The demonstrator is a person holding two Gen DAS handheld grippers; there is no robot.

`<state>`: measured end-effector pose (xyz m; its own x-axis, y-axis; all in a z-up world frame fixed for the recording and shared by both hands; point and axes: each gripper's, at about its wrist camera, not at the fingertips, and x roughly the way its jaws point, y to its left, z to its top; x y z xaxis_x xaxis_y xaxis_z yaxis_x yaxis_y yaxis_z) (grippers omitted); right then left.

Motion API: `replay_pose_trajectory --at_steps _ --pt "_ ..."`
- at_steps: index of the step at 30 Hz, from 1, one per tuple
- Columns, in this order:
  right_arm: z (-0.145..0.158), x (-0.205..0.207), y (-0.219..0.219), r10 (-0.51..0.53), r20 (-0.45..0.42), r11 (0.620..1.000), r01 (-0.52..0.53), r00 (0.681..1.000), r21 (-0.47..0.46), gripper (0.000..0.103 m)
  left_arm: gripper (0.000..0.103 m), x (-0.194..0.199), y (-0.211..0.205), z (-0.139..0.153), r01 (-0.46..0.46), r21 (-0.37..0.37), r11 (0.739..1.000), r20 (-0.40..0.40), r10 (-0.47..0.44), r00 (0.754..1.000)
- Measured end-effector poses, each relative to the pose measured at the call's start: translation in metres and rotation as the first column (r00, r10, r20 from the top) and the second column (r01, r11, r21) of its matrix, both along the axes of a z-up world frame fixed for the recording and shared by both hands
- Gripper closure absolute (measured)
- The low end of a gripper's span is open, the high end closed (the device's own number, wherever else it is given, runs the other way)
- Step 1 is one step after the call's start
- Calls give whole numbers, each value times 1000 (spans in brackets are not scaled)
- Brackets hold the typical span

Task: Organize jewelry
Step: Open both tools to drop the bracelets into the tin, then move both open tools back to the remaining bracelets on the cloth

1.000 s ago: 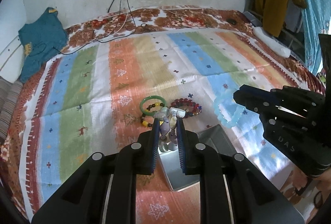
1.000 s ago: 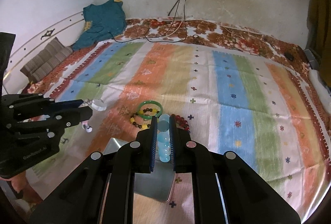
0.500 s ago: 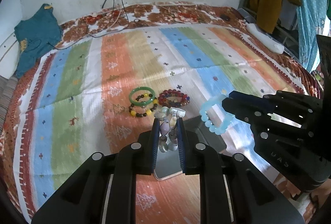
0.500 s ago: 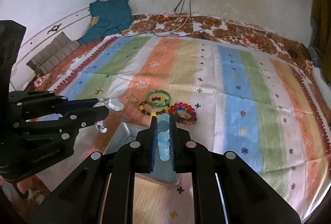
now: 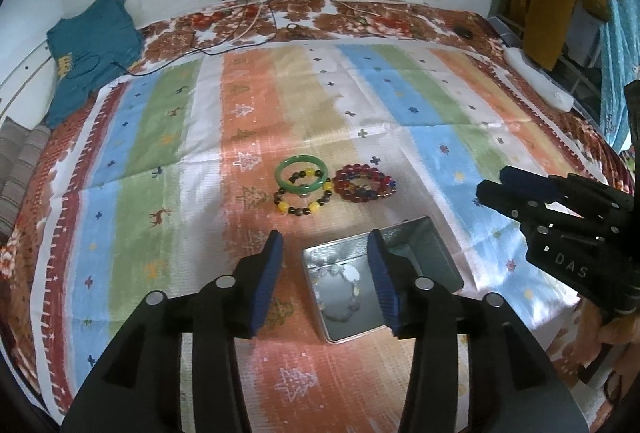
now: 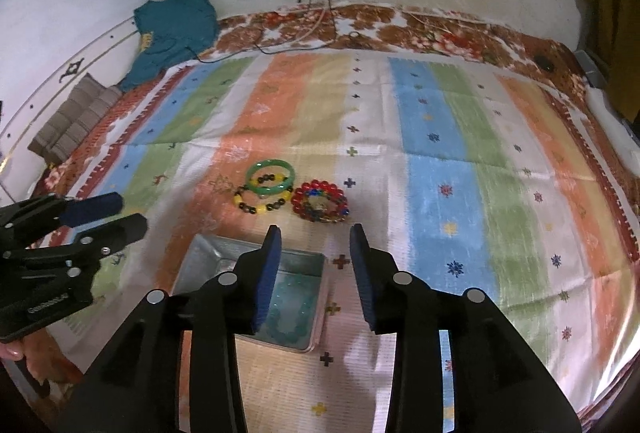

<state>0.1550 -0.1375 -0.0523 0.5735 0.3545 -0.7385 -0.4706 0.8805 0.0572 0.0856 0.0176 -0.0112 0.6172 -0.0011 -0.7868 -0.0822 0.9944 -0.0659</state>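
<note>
Both grippers, left gripper point(image 5: 324, 281) & right gripper point(image 6: 314, 269), jaws wide, empty (over tin point(image 5: 432, 237)). Bracelets point(image 5: 304, 189) lie frame-center, just beyond; left gripper slightly nearer.

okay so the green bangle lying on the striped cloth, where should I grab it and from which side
Take the smooth green bangle at its far arc, coming straight down with one finger inside the ring and one outside. It lies flat, and its near arc rests against the yellow-and-dark bead bracelet, while the red bead bracelet sits close on its right. The far and left edges look free of neighbours.
</note>
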Motion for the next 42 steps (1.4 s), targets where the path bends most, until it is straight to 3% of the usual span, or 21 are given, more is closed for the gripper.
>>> replay_pose_trajectory --at_steps 11,17,27,42 --pt "-8 30 0 -53 -38 998 52 998 -36 46 37 16 22 -8 -92 27 995 -19 92 996" --pt "-22 42 7 -62 -78 995 56 995 -80 35 33 32 27 -15 -111 59 992 -37 113 993" --pt "-39 67 18 -78 -110 989 63 991 -133 32 29 56 37 -22 -118 120 986 -44 124 991" --pt "-51 89 24 -85 -146 986 63 986 -154 27 27 86 42 -36 -122 111 986 -68 130 989"
